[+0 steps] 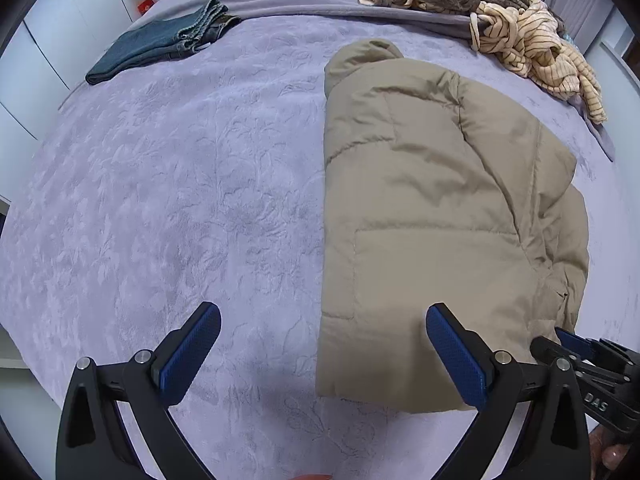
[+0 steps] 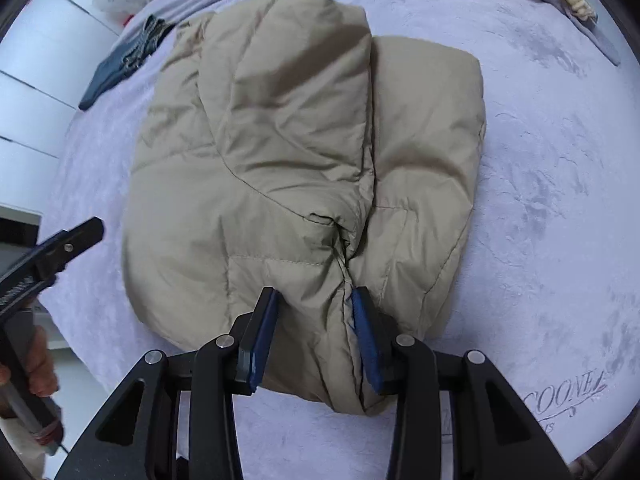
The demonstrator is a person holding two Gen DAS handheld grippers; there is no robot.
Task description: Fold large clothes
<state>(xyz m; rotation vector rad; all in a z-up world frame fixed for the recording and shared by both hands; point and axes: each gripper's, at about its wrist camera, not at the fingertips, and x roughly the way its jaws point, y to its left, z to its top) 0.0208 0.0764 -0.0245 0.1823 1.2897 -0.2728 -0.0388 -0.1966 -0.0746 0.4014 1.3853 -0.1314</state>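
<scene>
A beige puffer jacket (image 1: 432, 184) lies folded on the lilac bedspread (image 1: 180, 200); one side is laid over the middle. My left gripper (image 1: 323, 310) hangs wide open above the bed at the jacket's near left corner, with nothing between its fingers. In the right wrist view the jacket (image 2: 300, 140) fills the middle. My right gripper (image 2: 314, 292) stands partly open over the near hem, and a puffy fold at the seam bulges between its blue pads without being pinched. The right gripper (image 1: 580, 348) also shows at the jacket's near right corner, and the left gripper (image 2: 60, 248) shows at the left edge.
Folded blue jeans (image 1: 160, 48) lie at the far left of the bed. A heap of brown and striped cream clothes (image 1: 520, 32) sits at the far right. White cupboard doors (image 1: 24, 80) stand left of the bed. A person's hand (image 2: 40, 360) holds the left gripper's handle.
</scene>
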